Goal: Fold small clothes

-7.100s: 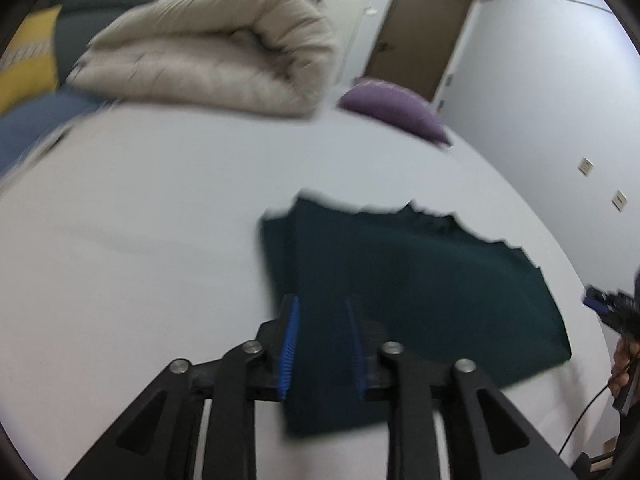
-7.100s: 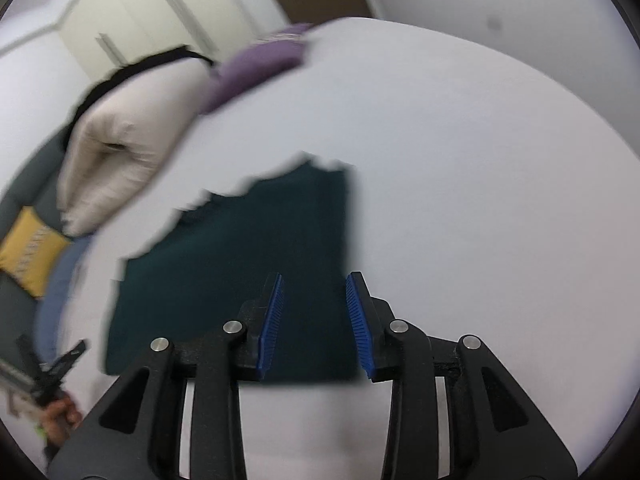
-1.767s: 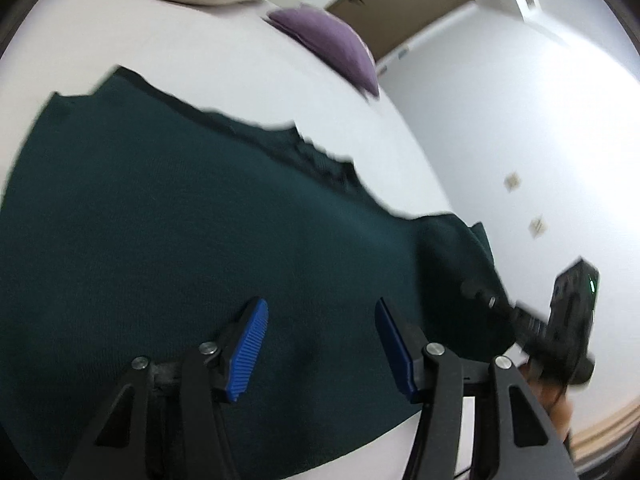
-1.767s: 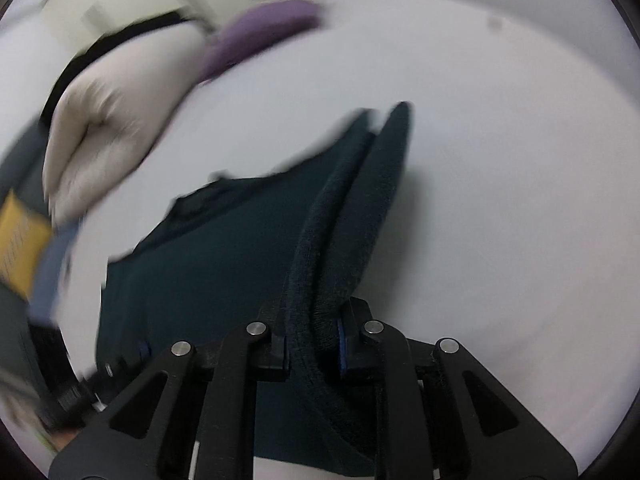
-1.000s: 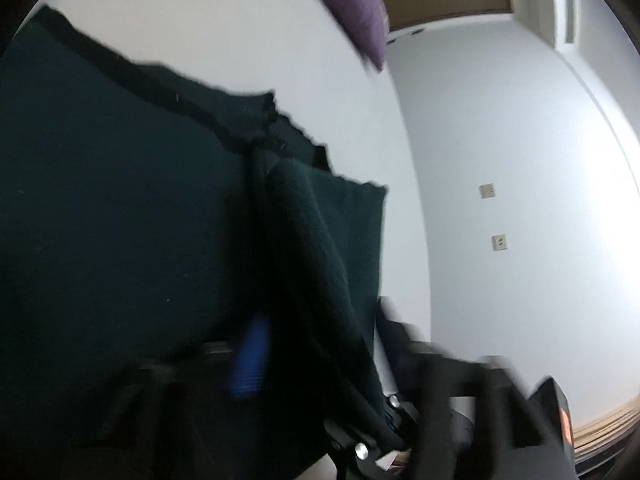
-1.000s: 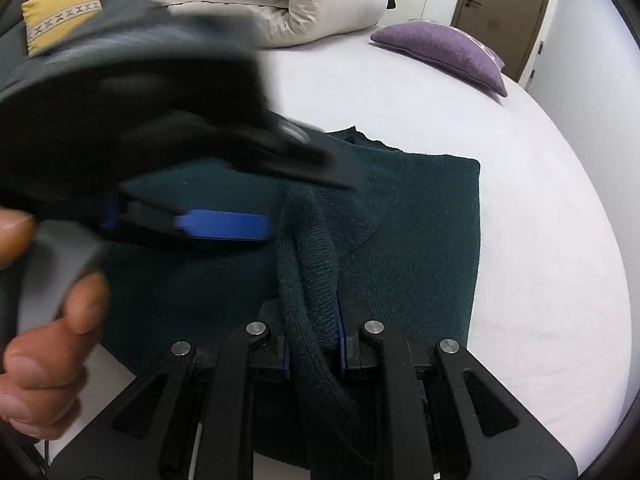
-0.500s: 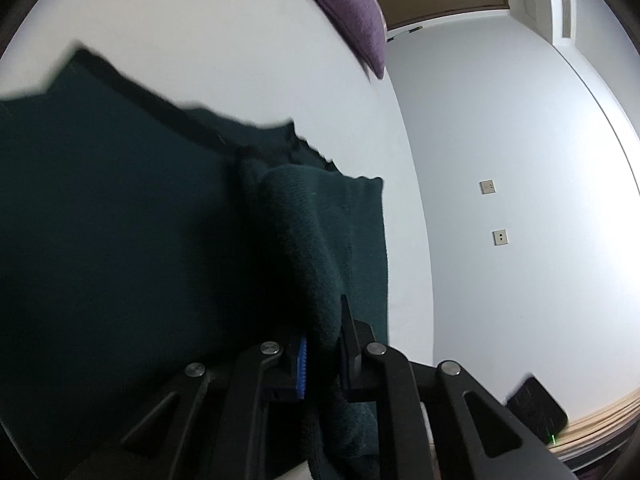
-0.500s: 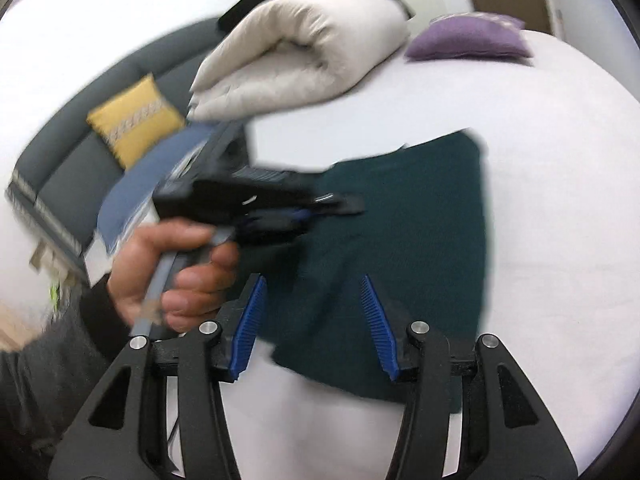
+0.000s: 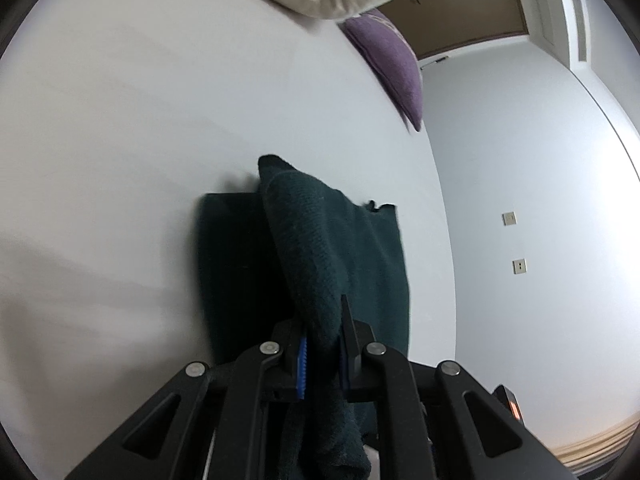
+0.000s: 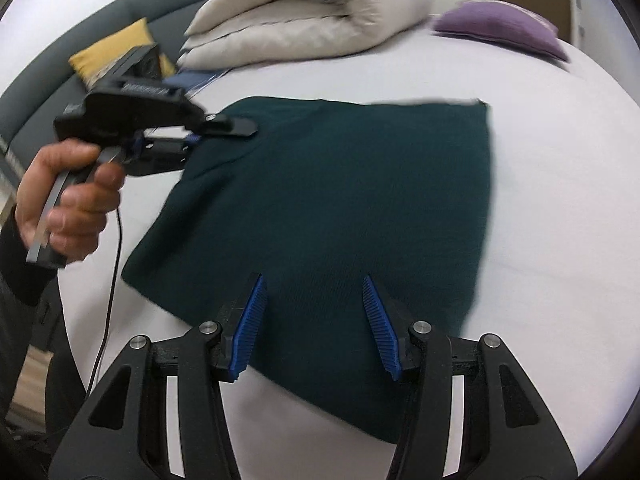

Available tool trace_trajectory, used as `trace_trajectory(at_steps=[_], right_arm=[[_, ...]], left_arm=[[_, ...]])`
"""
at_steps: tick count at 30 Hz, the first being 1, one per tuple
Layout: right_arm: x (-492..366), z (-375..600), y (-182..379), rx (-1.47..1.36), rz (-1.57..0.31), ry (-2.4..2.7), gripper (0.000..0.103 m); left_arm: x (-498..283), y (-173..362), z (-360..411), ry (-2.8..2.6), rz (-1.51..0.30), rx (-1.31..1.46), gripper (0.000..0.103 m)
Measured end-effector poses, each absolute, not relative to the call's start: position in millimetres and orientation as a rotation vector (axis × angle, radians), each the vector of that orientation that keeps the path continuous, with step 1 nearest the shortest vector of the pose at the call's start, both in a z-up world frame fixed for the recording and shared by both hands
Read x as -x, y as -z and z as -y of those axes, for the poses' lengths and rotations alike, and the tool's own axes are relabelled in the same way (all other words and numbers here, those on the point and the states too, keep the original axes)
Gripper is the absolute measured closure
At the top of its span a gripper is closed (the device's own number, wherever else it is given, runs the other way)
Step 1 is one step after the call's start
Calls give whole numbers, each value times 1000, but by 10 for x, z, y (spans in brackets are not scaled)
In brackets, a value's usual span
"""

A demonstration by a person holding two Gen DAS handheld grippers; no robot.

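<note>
With the left tongs [image 9: 322,354] clamped on the dark green sweater [image 10: 340,200] mid-frame on the bed [image 10: 560,200] and the right tongs [image 10: 316,324] just opened and empty, carry the gripped fold across evenly.

Dark green knit garment [image 10: 340,200]; white bed [image 10: 560,160]; purple pillow [image 10: 500,26]; cream duvet [image 10: 312,12]; yellow cushion [image 10: 116,46] at ten o'clock.

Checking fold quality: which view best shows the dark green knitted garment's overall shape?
The right wrist view: the dark green knitted garment lies spread on the white bed, its edges visible. The left wrist view shows only a bunched fold pinched in the left gripper.
</note>
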State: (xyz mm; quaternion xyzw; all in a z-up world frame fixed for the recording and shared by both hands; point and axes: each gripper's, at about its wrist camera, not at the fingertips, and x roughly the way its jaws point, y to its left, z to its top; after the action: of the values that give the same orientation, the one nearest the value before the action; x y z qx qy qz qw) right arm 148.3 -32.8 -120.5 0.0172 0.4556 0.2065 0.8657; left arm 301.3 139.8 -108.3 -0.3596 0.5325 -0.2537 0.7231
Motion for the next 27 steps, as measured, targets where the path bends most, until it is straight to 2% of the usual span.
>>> trace_trajectory(at_steps=[4, 9, 14, 18, 22, 24, 25, 26, 27], right_arm=[[-1449, 98, 1293, 13, -983, -448, 54], [-1486, 79, 1465, -8, -1020, -425, 53], [-1409, 296, 1299, -122, -1000, -485, 54], [-1272, 727, 1140, -328, -942, -511, 54], [-1290, 1043, 1192, -488, -963, -490, 54], [-1307, 1173, 1396, -546, -1012, -476, 60], [-1277, 1254, 1479, -583, -1025, -481, 67], [-1220, 1291, 1543, -603, -1025, -489, 72], [-1217, 1367, 1590, -631, -1018, -504, 72]], left_arm=[[-3044, 1234, -1400, 538, -1184, 795, 90], [-2967, 1452, -1419, 461, -1190, 787, 83], [-2620, 903, -1505, 312, -1027, 560, 82], [-2299, 484, -1109, 413, -902, 394, 82], [-2134, 729, -786, 415, -948, 260, 82], [-2103, 1032, -766, 363, -1000, 220, 84], [-2076, 1108, -806, 354, -997, 213, 94], [-2070, 1127, -824, 355, -981, 219, 95], [-2033, 1151, -885, 367, -960, 238, 95]])
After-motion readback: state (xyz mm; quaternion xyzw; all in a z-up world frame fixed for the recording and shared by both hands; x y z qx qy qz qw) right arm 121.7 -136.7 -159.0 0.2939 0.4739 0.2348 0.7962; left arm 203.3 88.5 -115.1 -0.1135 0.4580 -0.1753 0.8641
